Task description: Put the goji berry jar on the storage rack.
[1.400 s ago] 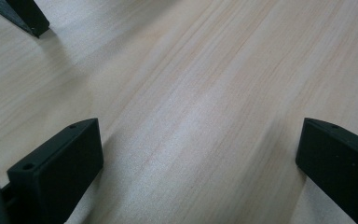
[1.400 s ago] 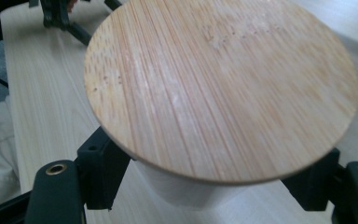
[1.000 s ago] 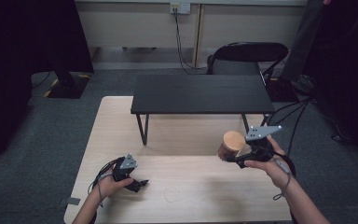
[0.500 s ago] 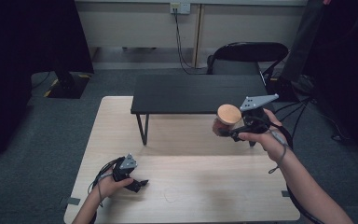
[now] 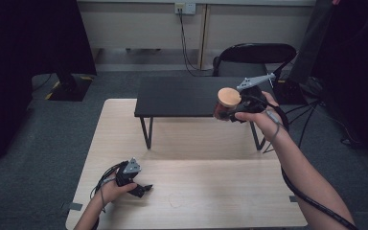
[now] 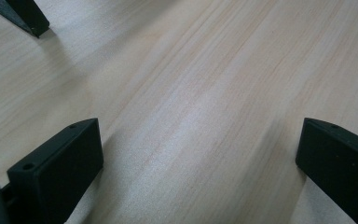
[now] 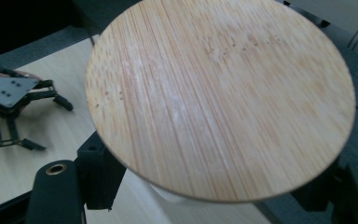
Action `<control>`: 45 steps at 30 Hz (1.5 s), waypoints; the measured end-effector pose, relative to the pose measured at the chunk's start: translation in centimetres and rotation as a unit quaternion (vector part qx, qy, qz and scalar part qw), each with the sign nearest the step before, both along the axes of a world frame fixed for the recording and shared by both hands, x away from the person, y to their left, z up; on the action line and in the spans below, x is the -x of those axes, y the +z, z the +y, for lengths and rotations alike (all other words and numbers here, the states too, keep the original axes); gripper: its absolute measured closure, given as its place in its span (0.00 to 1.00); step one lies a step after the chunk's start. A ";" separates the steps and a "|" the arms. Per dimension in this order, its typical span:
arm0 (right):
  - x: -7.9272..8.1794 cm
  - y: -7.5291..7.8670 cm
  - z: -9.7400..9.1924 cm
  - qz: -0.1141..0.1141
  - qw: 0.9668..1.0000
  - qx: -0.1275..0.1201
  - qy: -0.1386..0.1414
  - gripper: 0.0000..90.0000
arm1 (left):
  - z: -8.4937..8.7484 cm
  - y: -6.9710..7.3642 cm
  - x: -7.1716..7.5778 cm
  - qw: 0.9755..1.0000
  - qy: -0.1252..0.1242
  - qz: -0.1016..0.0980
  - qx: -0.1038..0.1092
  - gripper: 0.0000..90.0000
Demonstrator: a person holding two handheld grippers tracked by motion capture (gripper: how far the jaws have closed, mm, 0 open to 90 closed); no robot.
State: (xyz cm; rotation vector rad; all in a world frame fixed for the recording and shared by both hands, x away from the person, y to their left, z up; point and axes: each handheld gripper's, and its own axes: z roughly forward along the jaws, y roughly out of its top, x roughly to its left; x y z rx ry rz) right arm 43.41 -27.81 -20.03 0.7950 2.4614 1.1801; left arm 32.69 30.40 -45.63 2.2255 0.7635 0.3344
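Bamboo-lidded jar (image 5: 228, 101) held in the air by the right tool (image 5: 235, 111), over the black bench's (image 5: 182, 98) edge (jaws clamped round it) — left tool (image 5: 141, 188) rests gaping, empty, on the wooden surface (image 5: 211, 191).

jar (image 7: 182, 196) body hidden under lid (image 7: 223, 93) | right tool's grip (image 7: 214, 186) hidden beneath lid

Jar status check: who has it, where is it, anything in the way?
Right gripper shut on the jar, raised by the black shelf. Left gripper open, low on the table. Nothing in the way.
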 end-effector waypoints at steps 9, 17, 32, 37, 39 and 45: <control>-2.2 -0.1 2.4 0.008 0.999 0.038 -0.026 0.29 | 0.0 0.0 0.0 1.000 0.000 0.000 0.000 0.00; -3.5 -0.5 3.0 0.012 0.999 0.033 -0.042 0.29 | 0.0 0.0 0.0 1.000 0.001 0.000 0.002 0.00; -4.4 -1.9 3.7 0.009 0.997 -0.004 -0.074 0.28 | 0.0 0.0 0.0 1.000 0.000 0.000 0.000 0.00; -4.1 -2.6 3.3 0.004 0.997 -0.019 -0.075 0.28 | 0.0 0.0 0.0 1.000 0.000 0.000 0.000 0.00; -4.1 -2.9 2.9 0.005 0.997 -0.026 -0.074 0.28 | 0.0 0.0 0.0 1.000 0.000 0.000 0.000 0.00; -3.4 -3.6 1.6 0.007 0.996 -0.040 -0.074 0.17 | 0.0 0.0 0.0 1.000 0.000 0.000 0.000 0.00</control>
